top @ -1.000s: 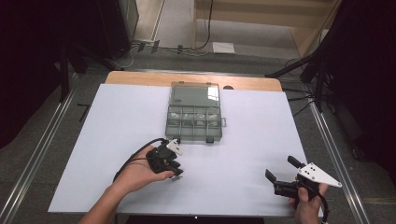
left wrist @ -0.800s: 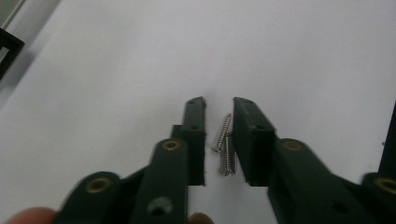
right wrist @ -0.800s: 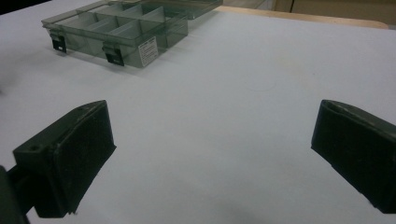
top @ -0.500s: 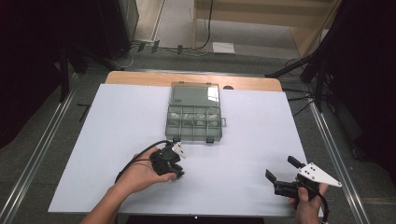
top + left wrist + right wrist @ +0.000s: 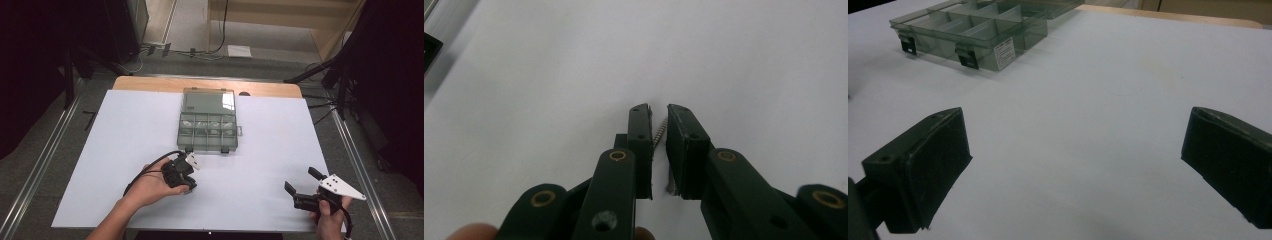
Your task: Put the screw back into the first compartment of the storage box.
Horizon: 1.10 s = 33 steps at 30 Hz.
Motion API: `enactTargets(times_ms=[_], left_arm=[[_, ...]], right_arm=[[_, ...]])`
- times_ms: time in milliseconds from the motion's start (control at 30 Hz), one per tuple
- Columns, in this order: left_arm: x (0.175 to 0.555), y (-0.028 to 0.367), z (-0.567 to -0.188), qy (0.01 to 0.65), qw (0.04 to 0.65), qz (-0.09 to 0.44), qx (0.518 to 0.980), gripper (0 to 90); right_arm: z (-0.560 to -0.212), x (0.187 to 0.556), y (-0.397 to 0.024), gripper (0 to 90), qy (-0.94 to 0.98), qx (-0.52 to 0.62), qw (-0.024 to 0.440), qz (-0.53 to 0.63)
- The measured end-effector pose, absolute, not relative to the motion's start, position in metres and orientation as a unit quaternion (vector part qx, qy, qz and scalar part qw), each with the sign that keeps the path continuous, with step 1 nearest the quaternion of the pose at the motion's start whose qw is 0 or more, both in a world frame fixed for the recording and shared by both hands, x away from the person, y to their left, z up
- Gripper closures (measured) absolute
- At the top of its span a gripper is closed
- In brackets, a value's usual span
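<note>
Left gripper point(image 5: 659, 150) nearly closed, jaws just narrowing around a thin screw point(image 5: 661, 131) lying on the white table sheet point(image 5: 125, 150), near the compartment box point(image 5: 207, 125). Right gripper point(image 5: 1073, 165) wide open, empty.

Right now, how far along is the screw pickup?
Done: the compartment box lies open, small parts in some compartments. In hand: the left gripper has just been closing its jaws around a screw on the white table; a firm pinch isn't clear. Left: lift it, probably into the box. The right gripper waits open.
</note>
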<state>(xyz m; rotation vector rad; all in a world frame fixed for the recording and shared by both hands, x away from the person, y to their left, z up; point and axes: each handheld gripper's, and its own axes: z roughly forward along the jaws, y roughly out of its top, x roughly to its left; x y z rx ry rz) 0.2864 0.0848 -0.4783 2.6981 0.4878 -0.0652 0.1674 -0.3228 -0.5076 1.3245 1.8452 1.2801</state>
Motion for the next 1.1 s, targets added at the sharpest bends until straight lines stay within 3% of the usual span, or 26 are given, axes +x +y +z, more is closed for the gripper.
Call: enactTargets(times_ms=[267,1100], left_arm=[[0.285,0.081,-0.479,0.182,0.185,-0.013,0.966,87.6],[0.308,0.090,-0.461,0.225,0.204,-0.037,0.952,88.1]], right_arm=[[-0.508,0.168,-0.323,0.0,0.682,0.491,0.264,0.473],[-0.508,0.167,-0.321,0.0,0.687,0.484,0.266,0.472]])
